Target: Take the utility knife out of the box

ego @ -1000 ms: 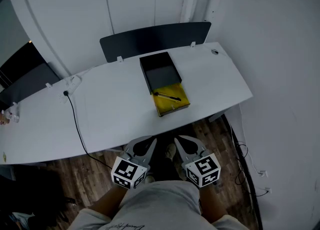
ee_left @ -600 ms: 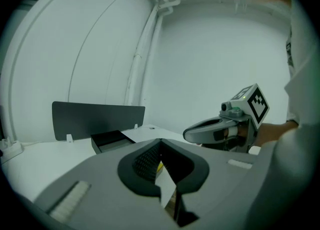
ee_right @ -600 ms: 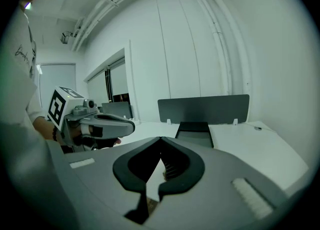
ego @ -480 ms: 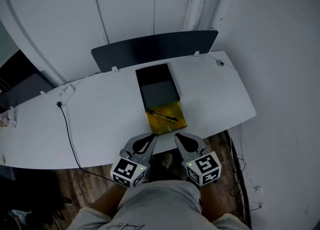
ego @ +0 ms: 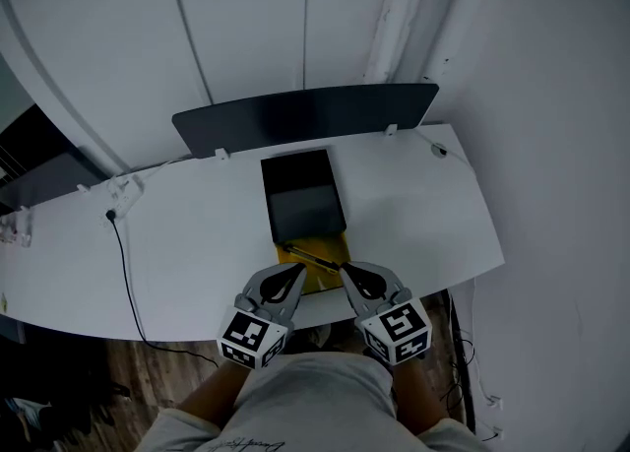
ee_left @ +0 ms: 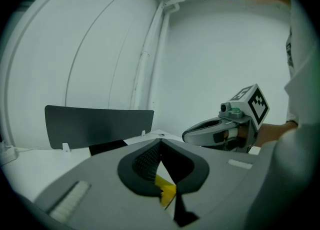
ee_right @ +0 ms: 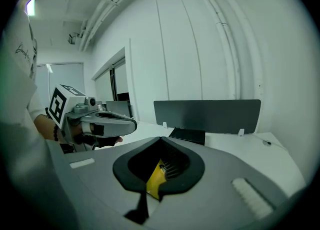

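A black open box (ego: 303, 199) lies on the white desk (ego: 197, 243). Its yellow inner tray (ego: 320, 277) sticks out toward the desk's front edge. The utility knife (ego: 313, 260), dark and yellow, lies slantwise on that tray. My left gripper (ego: 295, 273) is shut and empty, its tip at the tray's near left corner. My right gripper (ego: 347, 269) is shut and empty too, at the tray's near right corner. In the left gripper view the jaws (ee_left: 160, 145) meet, with yellow showing below them. The right gripper view shows the same (ee_right: 161, 140).
A dark partition panel (ego: 305, 110) stands along the desk's back edge against the white wall. A black cable (ego: 123, 268) runs over the desk's left part and off the front edge. A small fitting (ego: 436, 150) sits at the far right corner. Wood floor (ego: 118, 371) lies below.
Both grippers moved forward together, from over the floor to the desk's front edge. The box and tray now lie just ahead of the jaw tips. Both stayed shut.
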`<state>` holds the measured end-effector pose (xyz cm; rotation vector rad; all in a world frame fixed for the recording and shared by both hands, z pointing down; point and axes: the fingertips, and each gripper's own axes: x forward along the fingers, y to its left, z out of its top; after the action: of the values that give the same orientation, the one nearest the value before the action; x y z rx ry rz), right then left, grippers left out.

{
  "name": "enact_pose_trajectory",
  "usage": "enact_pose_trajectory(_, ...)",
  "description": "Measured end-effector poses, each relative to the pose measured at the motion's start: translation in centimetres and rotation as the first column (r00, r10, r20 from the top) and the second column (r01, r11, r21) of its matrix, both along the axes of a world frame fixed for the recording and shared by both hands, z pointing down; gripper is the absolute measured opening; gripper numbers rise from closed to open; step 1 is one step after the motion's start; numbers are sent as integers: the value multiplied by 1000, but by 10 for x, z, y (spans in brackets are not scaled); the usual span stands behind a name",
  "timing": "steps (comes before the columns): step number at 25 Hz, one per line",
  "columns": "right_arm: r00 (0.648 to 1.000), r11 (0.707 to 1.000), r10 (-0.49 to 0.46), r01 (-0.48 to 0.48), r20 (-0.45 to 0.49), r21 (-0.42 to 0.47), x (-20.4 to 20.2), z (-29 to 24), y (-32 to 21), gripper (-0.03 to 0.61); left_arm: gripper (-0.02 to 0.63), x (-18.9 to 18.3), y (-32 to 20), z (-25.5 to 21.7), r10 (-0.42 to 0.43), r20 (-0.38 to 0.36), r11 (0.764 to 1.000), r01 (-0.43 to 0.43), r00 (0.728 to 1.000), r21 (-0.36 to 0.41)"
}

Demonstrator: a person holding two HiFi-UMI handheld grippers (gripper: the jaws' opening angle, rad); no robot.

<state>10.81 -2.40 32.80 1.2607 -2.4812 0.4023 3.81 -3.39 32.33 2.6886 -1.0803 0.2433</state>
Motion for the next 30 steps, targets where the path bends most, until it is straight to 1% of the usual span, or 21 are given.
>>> enact_pose_trajectory(5, 1000, 1000, -24, 24, 6, -13, 6, 4, -12, 15, 0, 3, -10, 3, -27, 12, 1000, 27, 1000, -12)
enact_pose_trajectory(9, 999, 999, -34, 35, 19, -31, 3, 9, -16, 15, 0, 0, -14, 5, -37, 25, 999, 37, 999, -25)
enact_pose_trajectory(14, 999, 999, -30, 30, 15, -43, -6, 11, -23, 15, 0, -8, -22, 6, -25, 28, 999, 26, 999, -38)
enact_pose_trajectory(20, 1000, 998, -3, 3, 5, -66, -10, 17, -30, 15, 0, -17, -33, 10, 6, 34, 999, -5, 999, -47)
enact_pose_trajectory(30, 1000, 993, 17, -19, -24, -114, -15, 39, -42, 15, 0, -31, -48, 31, 29, 52, 996, -25, 998, -82)
